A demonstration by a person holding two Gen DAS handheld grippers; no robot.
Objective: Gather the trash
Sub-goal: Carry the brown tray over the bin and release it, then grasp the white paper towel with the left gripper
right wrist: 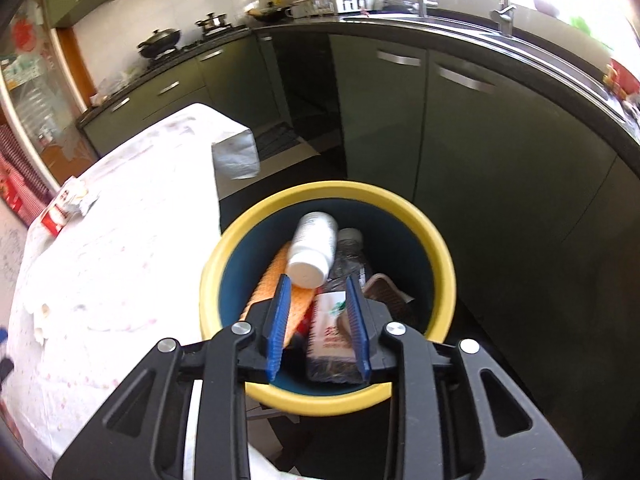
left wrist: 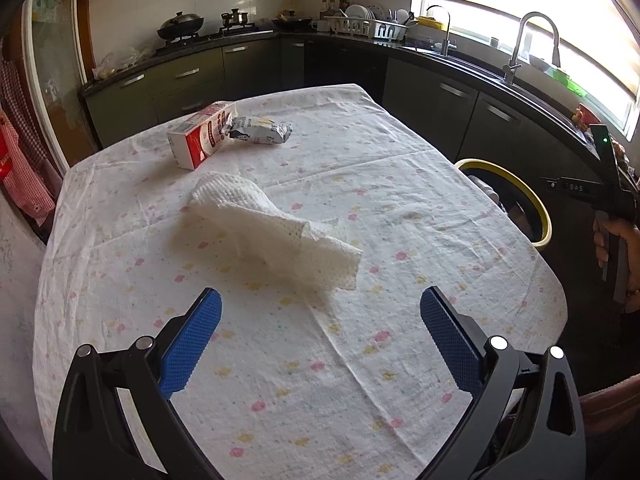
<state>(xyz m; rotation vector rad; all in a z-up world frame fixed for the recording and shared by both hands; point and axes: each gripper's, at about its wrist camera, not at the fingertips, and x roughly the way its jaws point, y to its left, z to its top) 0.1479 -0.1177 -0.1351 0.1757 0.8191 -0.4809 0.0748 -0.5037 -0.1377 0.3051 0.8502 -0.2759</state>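
My left gripper (left wrist: 320,292) hangs open over the cloth-covered table (left wrist: 400,360). A crumpled white paper towel (left wrist: 260,224) lies just ahead of its blue pads. Farther back lie a red-and-white carton (left wrist: 200,140) and a silver wrapper (left wrist: 260,132). My right gripper (right wrist: 318,278) points down into the yellow-rimmed bin (right wrist: 440,248), its jaws a little apart. A white-and-red packet (right wrist: 328,336) sits between them, close to the right pad and clear of the left one. The bin holds a white bottle (right wrist: 312,248), a clear bottle (right wrist: 350,256) and an orange piece (right wrist: 272,280).
The bin (left wrist: 536,208) stands on the floor off the table's right edge, beside dark cabinets (right wrist: 480,140). A person's hand (left wrist: 616,240) holds the right gripper's handle there. The carton (right wrist: 60,208) shows at the table's far left. Counters with a sink (left wrist: 536,40) and stove run behind.
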